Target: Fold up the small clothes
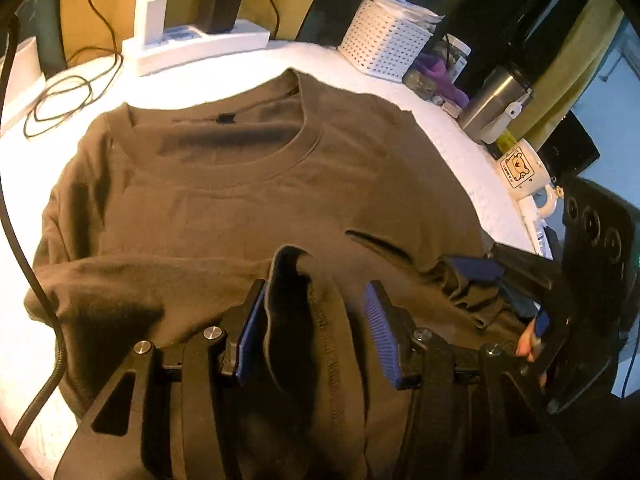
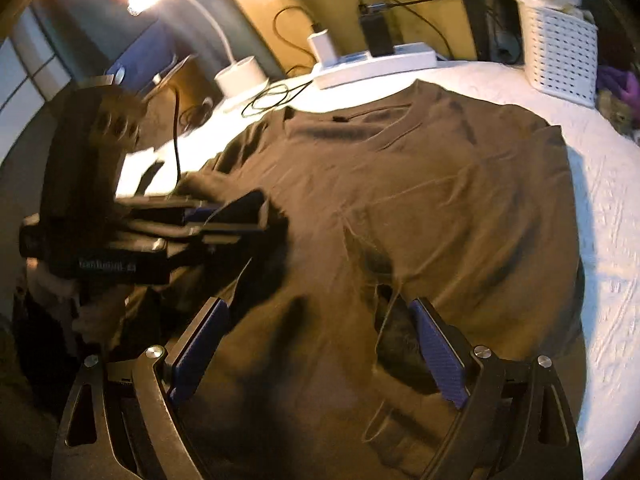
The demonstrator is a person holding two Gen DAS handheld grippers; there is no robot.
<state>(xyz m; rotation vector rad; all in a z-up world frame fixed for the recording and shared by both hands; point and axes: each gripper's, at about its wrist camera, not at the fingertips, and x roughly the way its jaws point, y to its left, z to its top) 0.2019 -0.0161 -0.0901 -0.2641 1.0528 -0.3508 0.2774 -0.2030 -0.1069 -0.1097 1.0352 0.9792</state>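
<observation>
The brown shirt point(image 1: 248, 184) lies collar-away on the table point(image 1: 224, 68). The left hand-held gripper point(image 1: 316, 320) grasps its bunched hem. The right hand-held gripper point(image 2: 320, 348) straddles the hem; its grip is unclear.

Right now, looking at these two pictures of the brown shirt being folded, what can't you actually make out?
- Bottom hem of the brown shirt: both views, covered by the grippers and cut off by the lower edge.
- Left gripper: right wrist view, motion-blurred; its grip is unclear there.
- Contents of the white basket: left wrist view, hidden by its wall.
- Print on the mug: left wrist view, too small.
</observation>
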